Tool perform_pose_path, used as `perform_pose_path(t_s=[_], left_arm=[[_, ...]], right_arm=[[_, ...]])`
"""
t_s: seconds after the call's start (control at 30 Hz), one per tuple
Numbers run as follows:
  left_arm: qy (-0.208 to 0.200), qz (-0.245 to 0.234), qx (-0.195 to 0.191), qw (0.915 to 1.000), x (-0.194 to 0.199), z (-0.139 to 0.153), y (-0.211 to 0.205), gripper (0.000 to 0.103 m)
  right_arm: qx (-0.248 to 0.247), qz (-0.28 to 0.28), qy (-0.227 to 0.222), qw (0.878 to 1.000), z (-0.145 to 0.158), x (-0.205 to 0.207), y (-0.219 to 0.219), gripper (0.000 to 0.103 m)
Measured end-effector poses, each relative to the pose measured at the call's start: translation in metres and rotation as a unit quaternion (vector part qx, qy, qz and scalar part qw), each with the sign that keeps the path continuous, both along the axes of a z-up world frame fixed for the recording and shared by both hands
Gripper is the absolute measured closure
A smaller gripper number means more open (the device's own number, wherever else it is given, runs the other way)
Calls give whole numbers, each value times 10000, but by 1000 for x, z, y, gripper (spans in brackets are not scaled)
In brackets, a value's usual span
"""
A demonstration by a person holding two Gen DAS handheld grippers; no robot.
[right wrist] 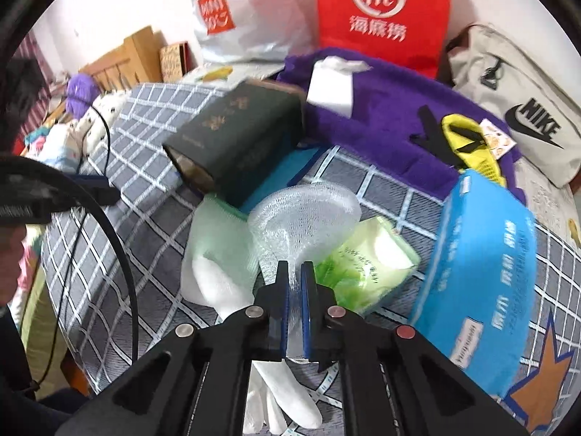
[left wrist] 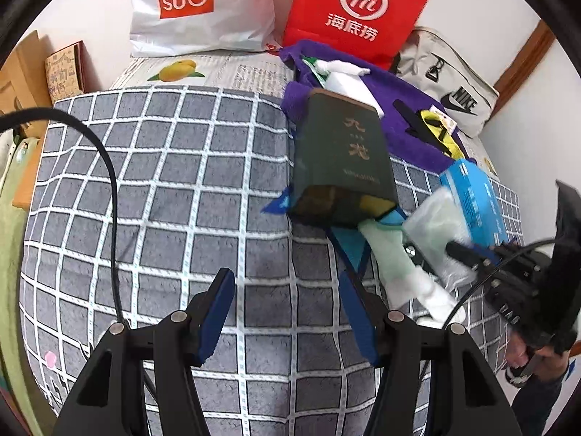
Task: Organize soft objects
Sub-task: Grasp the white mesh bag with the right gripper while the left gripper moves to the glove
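Because the soft things lie mixed with boxes on the checked bed cover (left wrist: pixel 152 181), the right gripper (right wrist: pixel 294 272) has taken one of them apart from the pile: its fingers (right wrist: pixel 281 290) are nearly pressed together and pinch the lower edge of a clear bubbled pouch (right wrist: pixel 305 218), which stands up in front of them, seemingly lifted over a white glove (right wrist: pixel 214 272) and a green tissue pack (right wrist: pixel 366 272). I judge it is held by the edge so the rest can hang free while it is carried. The dark green box (right wrist: pixel 239 138) and the blue box (right wrist: pixel 483 283) lie just beside. The left gripper (left wrist: pixel 287 309) hovers over bare cover with its fingers (left wrist: pixel 218 309) spread wide and holding nothing; the pouch is well to its right, not between them.
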State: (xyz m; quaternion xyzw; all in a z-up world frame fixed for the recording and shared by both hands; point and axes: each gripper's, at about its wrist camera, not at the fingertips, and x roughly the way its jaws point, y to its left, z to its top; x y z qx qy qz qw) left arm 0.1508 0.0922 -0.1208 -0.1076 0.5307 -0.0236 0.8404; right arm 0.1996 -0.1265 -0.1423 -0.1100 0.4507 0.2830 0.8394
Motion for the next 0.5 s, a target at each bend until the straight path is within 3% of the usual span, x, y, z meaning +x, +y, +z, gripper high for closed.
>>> perform_pose_path(t_s=[0.37,0.5], left_arm=[[34,-505,-250,9984,9,-16,-46,45],[153,-713,-556,9958,15,-27,-66,45]], right_arm=[[478,-473,-377,9970,31,-33,-31,97],[663,-639,-473,9946,38,-43,-44,97]])
